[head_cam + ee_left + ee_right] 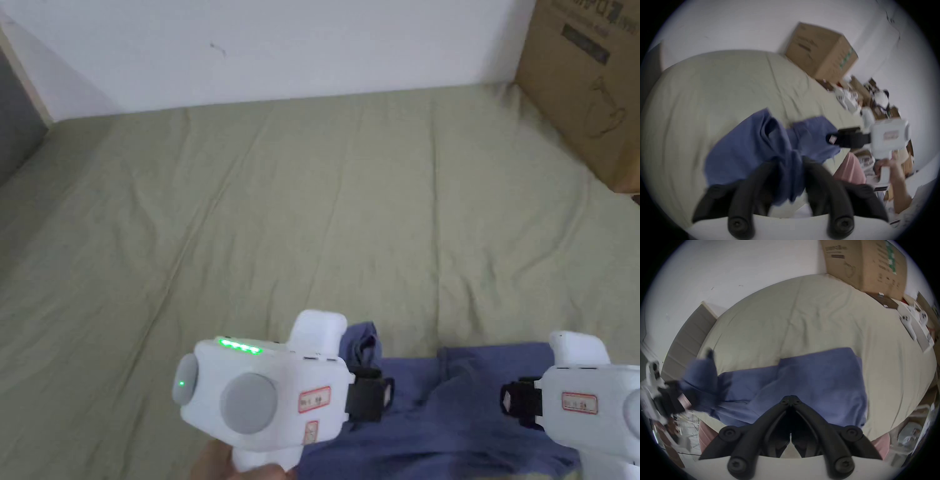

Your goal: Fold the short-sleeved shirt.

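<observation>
up close, left tool (788, 164) clenched on bunched shirt (743, 151); right tool (790, 400) pinched together above it, grip hard to tell; bed (281, 206) beneath.

The shirt (450, 406) is plain blue-violet, the bed sheet (300, 206) pale sage green. Both grippers have white bodies with black fingers (369, 394); the left gripper (389, 394) shows green lights. The cardboard box (587, 81) is brown.

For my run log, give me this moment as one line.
stage: folding underway | left gripper: shut on blue shirt, lifting bunched part | right gripper: shut, empty, over shirt | surface: bed sheet
</observation>
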The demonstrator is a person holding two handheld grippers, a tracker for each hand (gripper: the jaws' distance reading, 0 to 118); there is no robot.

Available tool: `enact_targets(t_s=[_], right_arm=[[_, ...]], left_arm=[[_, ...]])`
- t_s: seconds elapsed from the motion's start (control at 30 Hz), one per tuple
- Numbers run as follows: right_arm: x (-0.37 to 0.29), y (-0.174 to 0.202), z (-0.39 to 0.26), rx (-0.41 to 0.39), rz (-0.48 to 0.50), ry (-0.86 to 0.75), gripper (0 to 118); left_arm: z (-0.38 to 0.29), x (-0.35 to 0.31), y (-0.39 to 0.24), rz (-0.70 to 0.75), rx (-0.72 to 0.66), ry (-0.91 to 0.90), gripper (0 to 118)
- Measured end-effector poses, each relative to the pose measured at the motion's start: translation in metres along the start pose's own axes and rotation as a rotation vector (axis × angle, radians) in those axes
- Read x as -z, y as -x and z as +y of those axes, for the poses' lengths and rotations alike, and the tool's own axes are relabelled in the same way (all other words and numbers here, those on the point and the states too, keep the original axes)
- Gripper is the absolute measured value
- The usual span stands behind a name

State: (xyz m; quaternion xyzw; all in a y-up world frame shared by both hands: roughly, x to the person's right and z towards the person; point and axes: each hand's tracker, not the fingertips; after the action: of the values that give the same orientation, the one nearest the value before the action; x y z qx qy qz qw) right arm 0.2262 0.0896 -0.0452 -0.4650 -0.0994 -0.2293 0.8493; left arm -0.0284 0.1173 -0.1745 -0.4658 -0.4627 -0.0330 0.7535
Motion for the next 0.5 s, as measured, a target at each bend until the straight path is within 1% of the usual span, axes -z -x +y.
enact_targets(t_s=[0.03, 0.07, 0.1, 0.13, 0.2, 0.27, 0.3, 0.33, 0.37, 0.4, 0.43, 0.47, 0.5], right_arm=[[-0.002, -0.004, -0.003, 0.013, -0.004, 0.0, 0], [-0.005, -0.008, -0.006, 0.02, -0.005, 0.002, 0], [-0.008, -0.013, -0.009, 0.033, -0.01, 0.005, 0], [-0.01, -0.016, -0.011, 0.045, -0.016, 0.005, 0], [-0.015, -0.022, -0.013, 0.066, -0.024, -0.002, 0], [-0.023, -0.023, -0.016, 0.075, -0.027, -0.009, 0], [-0.027, -0.022, -0.017, 0.072, -0.031, -0.019, 0], [-0.028, -0.023, -0.014, 0.063, -0.034, -0.024, 0], [-0.029, -0.021, -0.013, 0.053, -0.039, -0.023, 0], [-0.029, -0.019, -0.014, 0.042, -0.044, -0.024, 0], [-0.029, -0.018, -0.014, 0.035, -0.046, -0.028, 0], [-0.026, -0.019, -0.011, 0.031, -0.043, -0.029, 0], [-0.024, -0.018, -0.012, 0.031, -0.036, -0.027, 0]], left_arm=[[-0.005, 0.014, -0.002, -0.011, -0.011, 0.03, 102], [-0.012, 0.031, -0.002, -0.026, 0.005, 0.073, 116], [-0.019, 0.044, 0.001, -0.056, -0.008, 0.109, 113], [-0.024, 0.048, 0.003, -0.08, -0.053, 0.111, 110], [-0.026, 0.047, 0.018, -0.079, -0.188, 0.148, 108], [-0.024, 0.03, 0.032, -0.119, -0.259, 0.071, 106], [-0.02, 0.016, 0.038, -0.146, -0.283, 0.029, 100], [-0.018, 0.004, 0.043, -0.156, -0.29, -0.006, 88], [-0.015, -0.008, 0.047, -0.151, -0.292, -0.041, 60], [-0.01, -0.027, 0.036, -0.127, -0.287, -0.078, 34], [-0.009, -0.033, 0.038, -0.102, -0.285, -0.1, 11], [-0.009, -0.037, 0.043, -0.03, -0.287, -0.12, 5], [-0.008, -0.036, 0.049, 0.012, -0.293, -0.122, 5]])
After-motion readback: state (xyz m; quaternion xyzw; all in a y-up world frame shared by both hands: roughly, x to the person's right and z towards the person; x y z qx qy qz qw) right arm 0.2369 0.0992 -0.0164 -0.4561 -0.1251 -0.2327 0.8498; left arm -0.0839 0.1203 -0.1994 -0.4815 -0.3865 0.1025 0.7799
